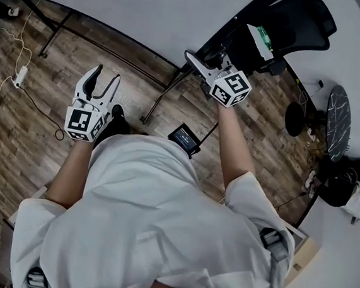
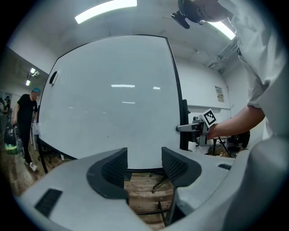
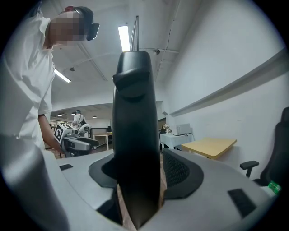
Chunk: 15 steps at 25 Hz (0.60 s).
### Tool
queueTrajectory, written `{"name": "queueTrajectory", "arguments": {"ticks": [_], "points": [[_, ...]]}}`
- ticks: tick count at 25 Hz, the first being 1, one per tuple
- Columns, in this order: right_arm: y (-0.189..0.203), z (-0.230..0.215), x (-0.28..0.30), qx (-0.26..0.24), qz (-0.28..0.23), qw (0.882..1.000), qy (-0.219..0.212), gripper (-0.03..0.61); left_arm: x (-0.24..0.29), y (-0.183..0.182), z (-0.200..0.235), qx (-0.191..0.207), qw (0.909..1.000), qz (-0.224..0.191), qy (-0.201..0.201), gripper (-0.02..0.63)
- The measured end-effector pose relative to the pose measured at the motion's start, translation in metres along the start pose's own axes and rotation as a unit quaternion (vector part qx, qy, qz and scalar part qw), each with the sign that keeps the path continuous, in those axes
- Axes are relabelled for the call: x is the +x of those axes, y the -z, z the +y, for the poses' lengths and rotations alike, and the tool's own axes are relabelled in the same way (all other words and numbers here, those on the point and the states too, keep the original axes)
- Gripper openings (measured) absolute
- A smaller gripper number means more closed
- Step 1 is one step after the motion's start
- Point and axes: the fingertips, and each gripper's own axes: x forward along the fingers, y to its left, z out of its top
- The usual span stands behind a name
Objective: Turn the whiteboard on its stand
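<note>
Right gripper view showed our right gripper (image 3: pixel 141 173) spread around the whiteboard (image 3: pixel 134 117) edge, not pinching yet. Our left gripper (image 2: pixel 143 164) was spread, empty. Next we needed to pinch, then swing it.

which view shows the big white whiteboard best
The left gripper view: the large white whiteboard faces the camera, nearly its whole black-framed face showing. The head view sees it from above. The right gripper view shows only its black edge, close up between the jaws.

Bright ceiling strip lights (image 2: pixel 106 10), soft glare, fisheye-warped dark corners
</note>
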Motion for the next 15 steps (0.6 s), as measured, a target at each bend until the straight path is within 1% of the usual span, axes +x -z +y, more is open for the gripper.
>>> {"name": "queueTrajectory", "arguments": {"ticks": [10,15], "points": [[0.0033,0.0013,0.0067,-0.015,0.014,1.0,-0.011,0.198,0.0071,-0.0078,-0.0002,0.005,1.0,-0.008,0.0,0.219],[0.0034,0.0027,0.0053,-0.021,0.012,1.0,-0.015,0.156,0.0089,-0.0058,-0.0046,0.003,1.0,-0.007,0.003,0.219]]}}
